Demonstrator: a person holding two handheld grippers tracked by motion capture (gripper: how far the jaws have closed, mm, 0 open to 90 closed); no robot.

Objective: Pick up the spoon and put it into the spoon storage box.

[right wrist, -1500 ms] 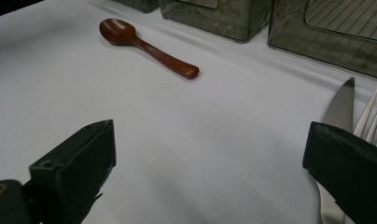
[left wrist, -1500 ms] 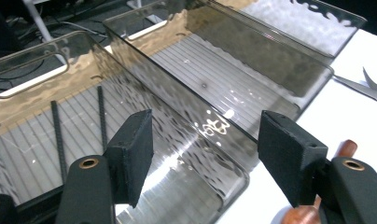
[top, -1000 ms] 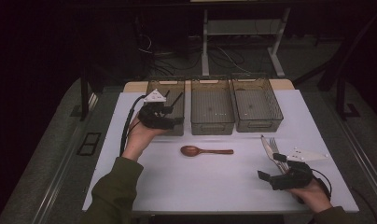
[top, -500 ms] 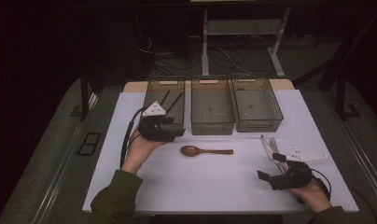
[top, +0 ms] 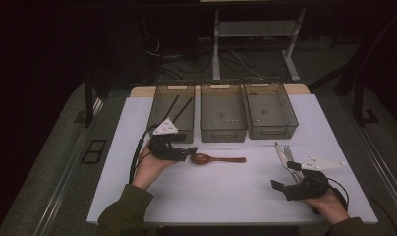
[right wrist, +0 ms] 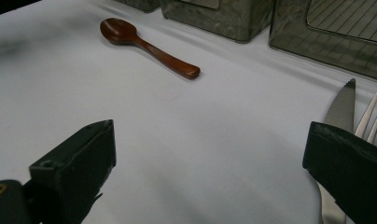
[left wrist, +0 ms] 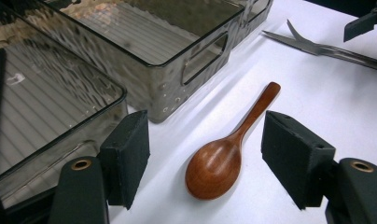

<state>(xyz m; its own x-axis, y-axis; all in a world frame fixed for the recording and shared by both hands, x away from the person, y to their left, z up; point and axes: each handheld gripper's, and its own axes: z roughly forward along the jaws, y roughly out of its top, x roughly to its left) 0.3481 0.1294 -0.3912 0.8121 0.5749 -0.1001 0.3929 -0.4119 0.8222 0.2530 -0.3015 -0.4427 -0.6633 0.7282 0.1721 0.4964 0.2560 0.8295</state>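
A brown wooden spoon (top: 218, 159) lies on the white table, bowl to the left and handle pointing right. My left gripper (top: 187, 153) is low over the table just in front of the left bin, open. In the left gripper view, the spoon's bowl (left wrist: 214, 165) lies between the two black pads (left wrist: 128, 158) without touching either. My right gripper (top: 279, 188) rests near the front right of the table, open and wide, with bare table between its jaws (right wrist: 210, 154). The spoon (right wrist: 144, 44) shows far off in that view.
Three clear bins stand in a row at the back: the left bin (top: 159, 105) holds two black chopsticks (top: 177, 105); beside it stand the middle bin (top: 222, 133) and the right bin (top: 290, 115). A knife (top: 280, 153) and a fork (top: 290, 156) lie just beyond my right gripper.
My left gripper has come down and forward from over the left bin to the spoon's bowl, which now sits between its jaws. The right gripper has not moved.
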